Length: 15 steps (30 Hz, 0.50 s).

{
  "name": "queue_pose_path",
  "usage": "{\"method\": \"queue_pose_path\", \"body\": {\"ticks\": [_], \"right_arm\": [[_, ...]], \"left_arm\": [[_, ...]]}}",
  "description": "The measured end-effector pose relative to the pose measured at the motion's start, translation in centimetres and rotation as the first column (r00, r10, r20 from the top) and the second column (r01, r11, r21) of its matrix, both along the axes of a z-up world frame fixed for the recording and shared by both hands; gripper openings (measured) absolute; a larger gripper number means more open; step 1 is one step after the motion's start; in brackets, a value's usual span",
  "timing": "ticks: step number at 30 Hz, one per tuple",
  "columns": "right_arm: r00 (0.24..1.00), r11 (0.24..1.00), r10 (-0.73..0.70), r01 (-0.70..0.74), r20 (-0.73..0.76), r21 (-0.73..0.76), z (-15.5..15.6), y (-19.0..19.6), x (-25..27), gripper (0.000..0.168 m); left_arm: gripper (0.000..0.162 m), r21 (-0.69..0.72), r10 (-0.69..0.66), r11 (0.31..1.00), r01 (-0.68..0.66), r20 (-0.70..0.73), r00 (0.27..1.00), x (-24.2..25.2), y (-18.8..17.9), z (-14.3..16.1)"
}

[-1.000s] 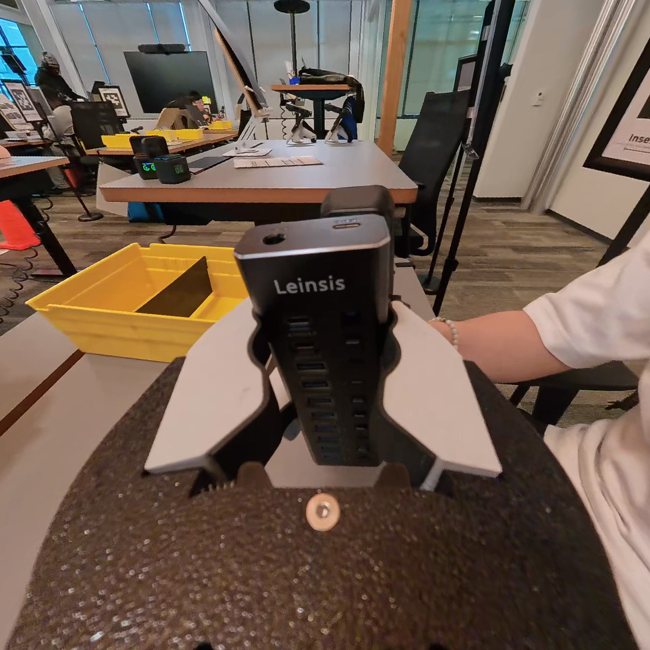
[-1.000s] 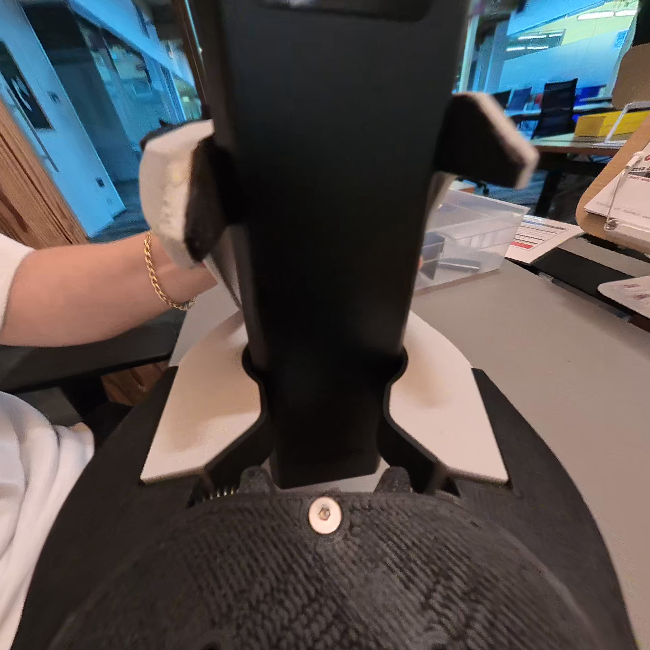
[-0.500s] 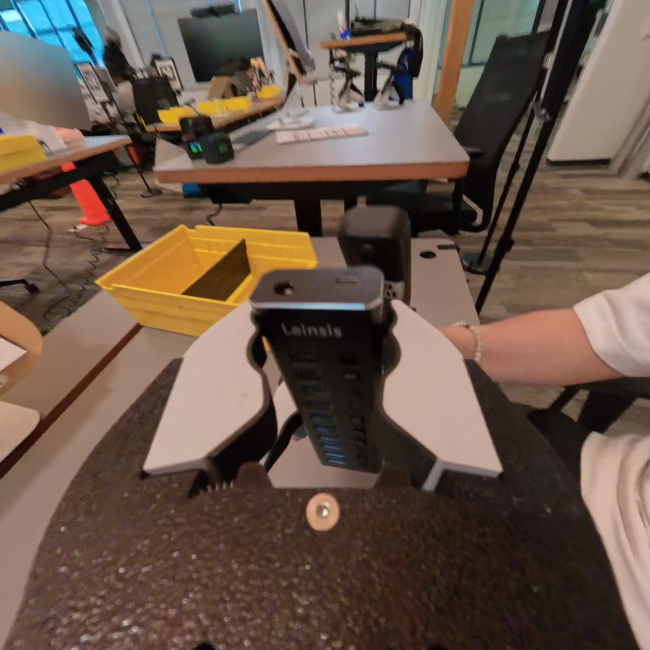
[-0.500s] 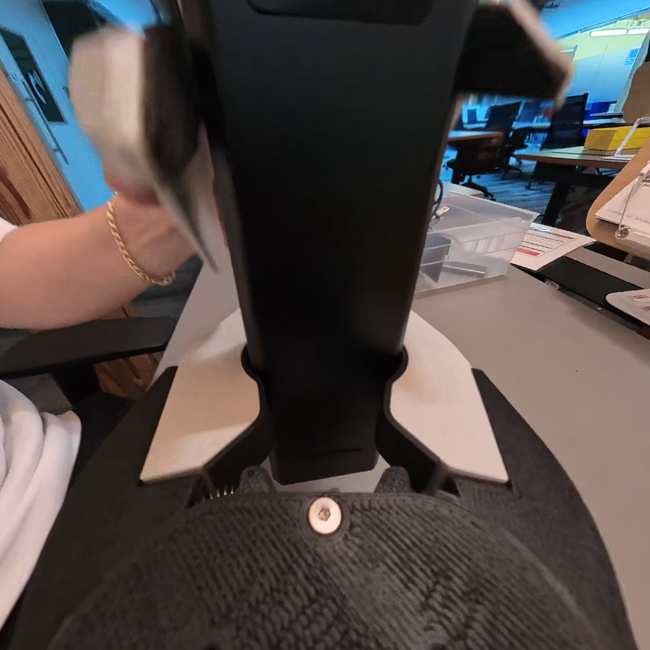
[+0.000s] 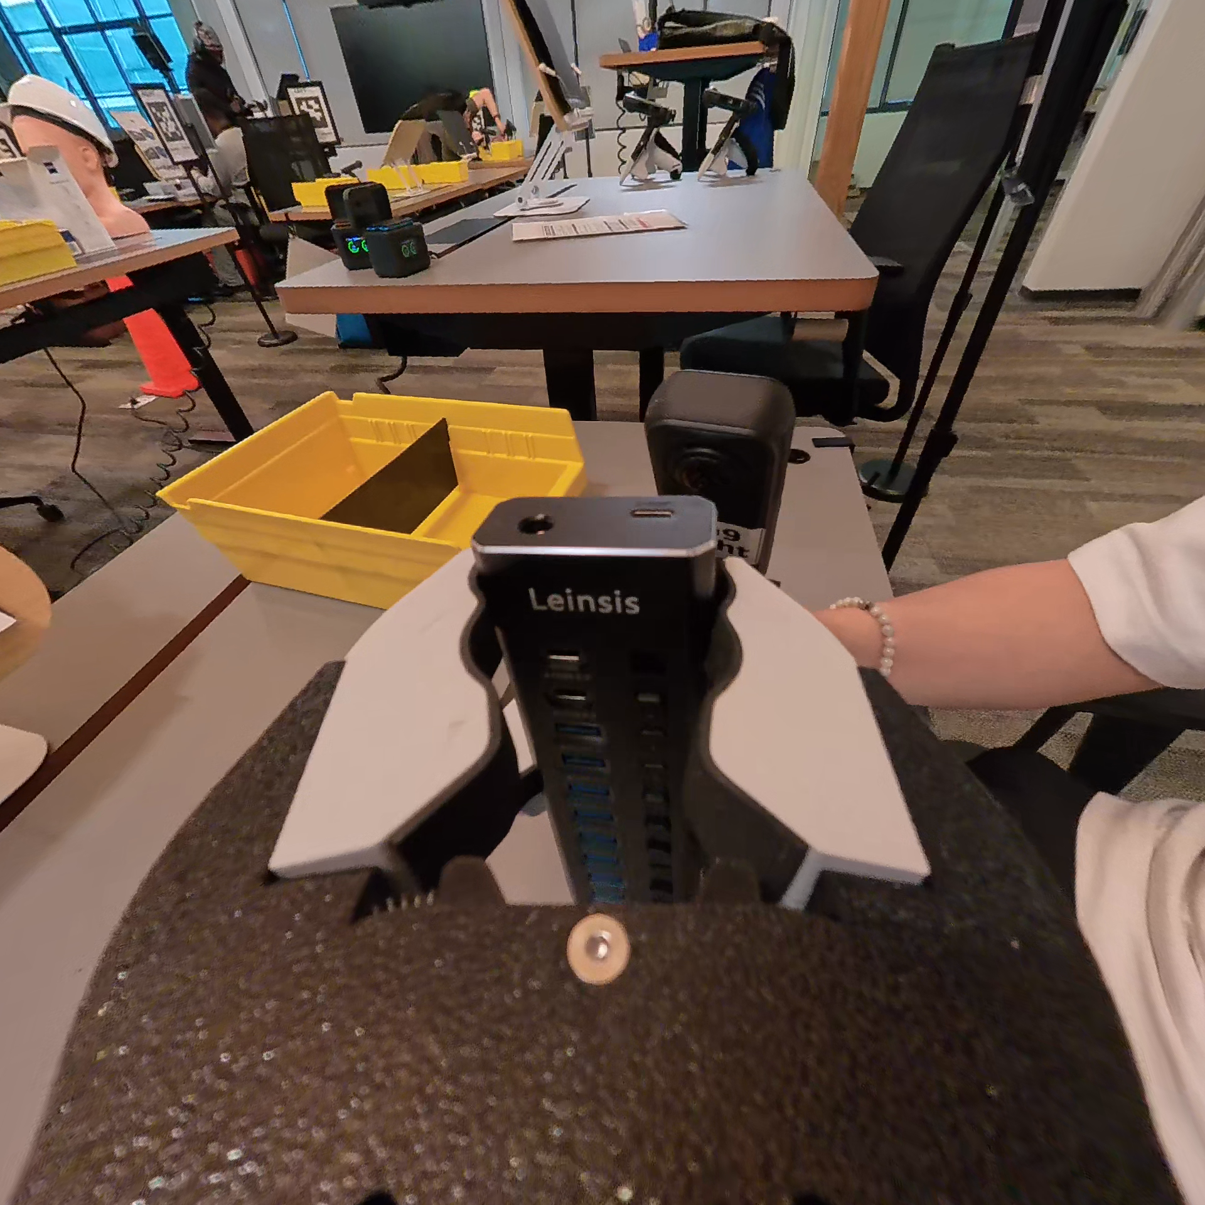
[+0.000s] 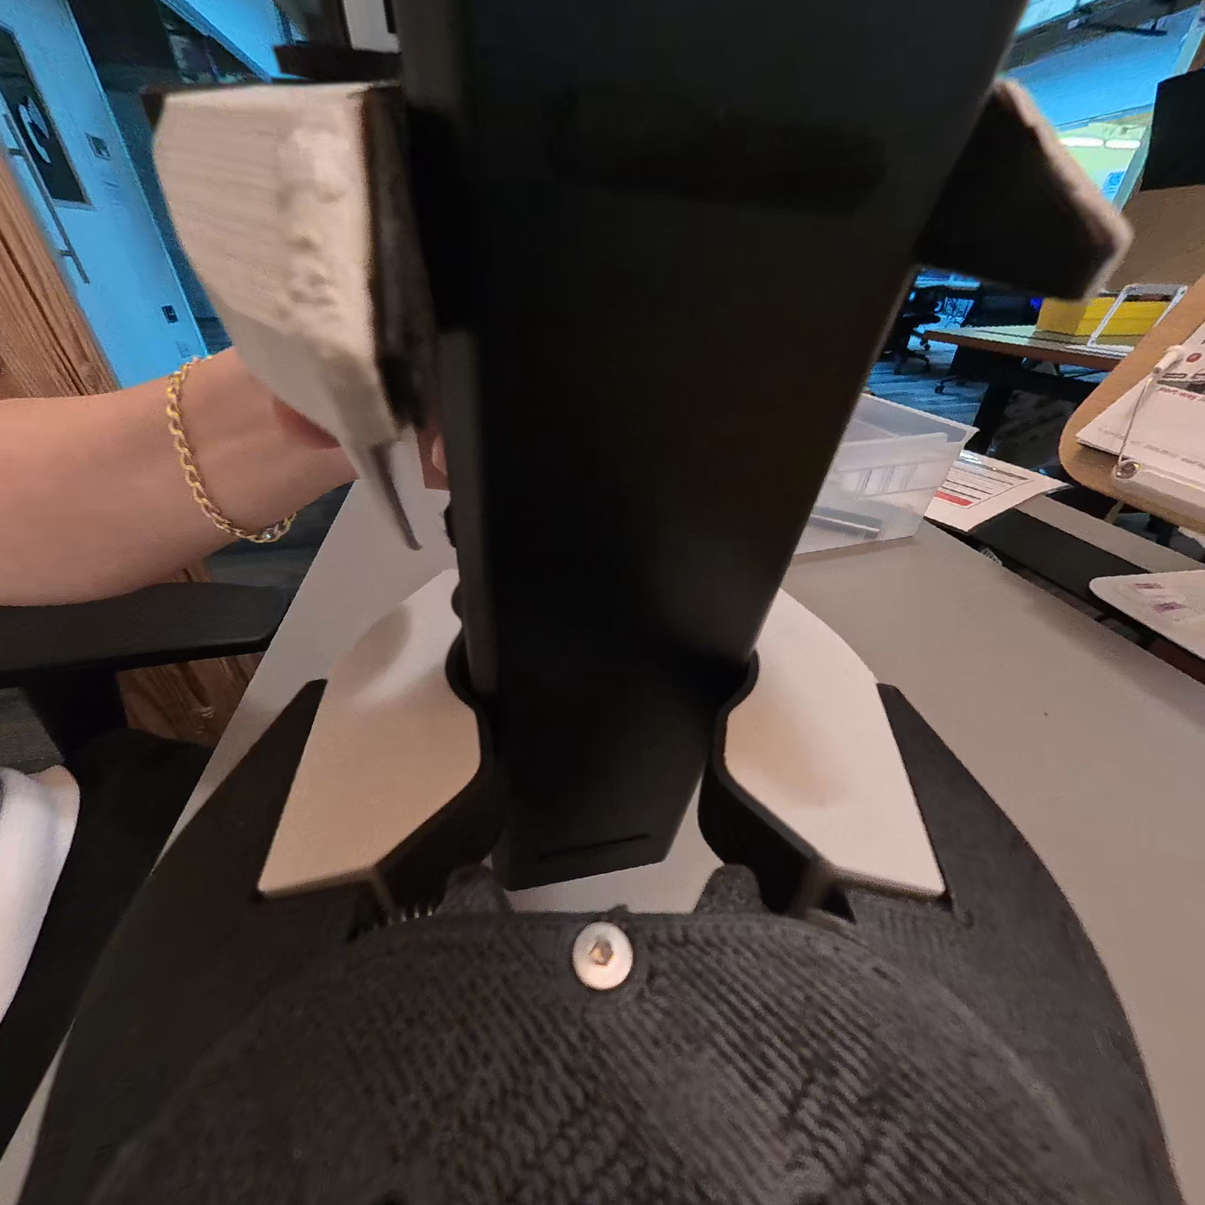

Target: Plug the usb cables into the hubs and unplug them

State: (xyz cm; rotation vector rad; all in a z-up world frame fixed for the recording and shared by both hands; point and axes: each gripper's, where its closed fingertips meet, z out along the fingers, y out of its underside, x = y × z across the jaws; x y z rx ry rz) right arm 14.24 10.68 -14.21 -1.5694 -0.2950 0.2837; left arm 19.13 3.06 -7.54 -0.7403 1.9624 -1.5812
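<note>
- In the left wrist view, a black hub (image 5: 596,684) is held tight between the two white fingers (image 5: 404,737) of the left claw (image 5: 596,652), up above the grey surface (image 5: 150,684).
- The hub's long side runs straight away from the camera, and its end with a round hole and a small slot points away and up.
- Its rows of ports face up, and every port that can be seen is empty. No cable is seen, so the plugging looks not yet begun, and the unplugging is left too.
- A yellow bin (image 5: 365,495) with a black divider sits on the surface past the hub.
- In the right wrist view, the same hub (image 6: 652,456) is squeezed by the right claw (image 6: 603,704) at its near end, with the plain back side shown.
- The hub is stood nearly upright in this view, and its top end is cut off by the picture edge.
- Higher up, the hub is gripped from both sides by the left claw (image 6: 658,215).
- A clear box (image 6: 874,482) is seen behind, on the surface (image 6: 978,684).
</note>
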Motion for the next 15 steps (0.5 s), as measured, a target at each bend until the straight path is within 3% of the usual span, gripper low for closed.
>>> {"method": "queue_pose_path", "body": {"ticks": [5, 8, 12, 15], "right_arm": [[1.0, 1.0, 0.006, -0.007, -0.026, -0.02, -0.7, 0.3, 0.1, 0.075], [0.995, 1.0, -0.028, 0.027, -0.095, -0.016, -0.5, 0.2, 1.5, 0.075], [0.98, 0.983, -0.182, 0.179, -0.085, -0.032, -0.4, -0.9, 5.8, 0.075], [0.971, 0.975, -0.223, 0.222, -0.084, -0.018, 0.5, -2.3, 7.8, 0.075]], "left_arm": [[0.062, 0.026, 0.066, 0.998, -0.065, -0.056, 0.996, 0.0, 0.9, -0.8], [0.078, 0.069, 0.149, 0.987, -0.146, -0.041, 0.988, -0.3, 2.1, -1.1], [0.071, 0.123, 0.22, 0.968, -0.219, 0.006, 0.976, -2.8, 5.9, -0.8], [0.065, 0.296, 0.239, 0.932, -0.209, -0.071, 0.968, -5.8, 11.2, -3.0]]}}
